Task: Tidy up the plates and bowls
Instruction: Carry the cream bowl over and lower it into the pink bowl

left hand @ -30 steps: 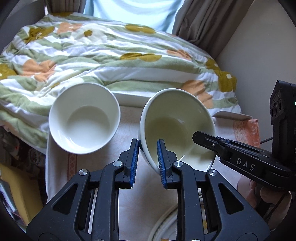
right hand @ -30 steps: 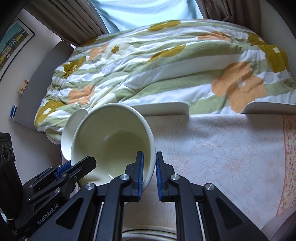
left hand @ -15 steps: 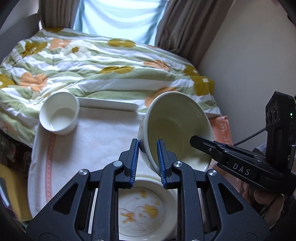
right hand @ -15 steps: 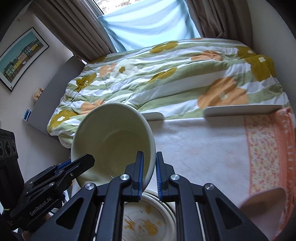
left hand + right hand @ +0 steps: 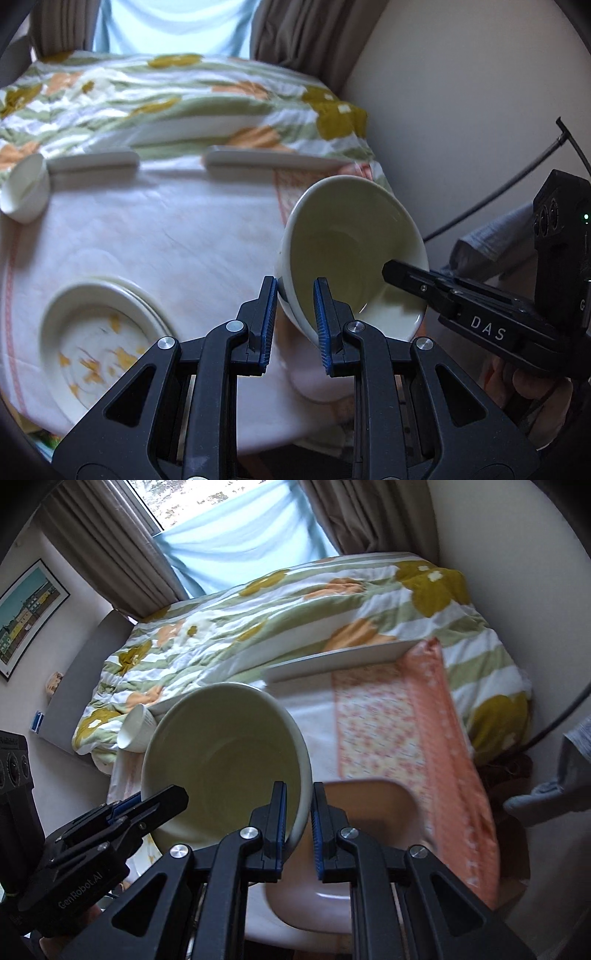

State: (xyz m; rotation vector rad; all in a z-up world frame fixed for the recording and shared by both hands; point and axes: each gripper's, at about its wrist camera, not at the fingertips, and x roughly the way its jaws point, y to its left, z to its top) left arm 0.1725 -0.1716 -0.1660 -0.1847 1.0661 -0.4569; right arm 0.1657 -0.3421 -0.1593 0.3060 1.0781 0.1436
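A large cream bowl (image 5: 351,254) hangs tilted above the right part of the table, held by both grippers. My left gripper (image 5: 295,299) is shut on the bowl's near rim. My right gripper (image 5: 298,801) is shut on the opposite rim of the same bowl (image 5: 221,760). Each gripper shows in the other's view: the right gripper (image 5: 391,267) reaches in from the right, the left gripper (image 5: 162,801) from the lower left. A small white bowl (image 5: 24,192) lies tipped at the far left. A stack of plates (image 5: 147,306) with yellow marks sits at the near left.
The table (image 5: 166,229) has a white cloth and an orange floral cloth (image 5: 399,731) on the right. Two long white dishes (image 5: 266,157) lie along its far edge. A pale pink rounded shape (image 5: 369,812) lies below the held bowl. A bed with a floral duvet (image 5: 295,602) stands behind.
Both grippers have carried the cream bowl to the right across the table and a little up. The small white bowl has slid to the far left of view, and the plate stack has come into sight.
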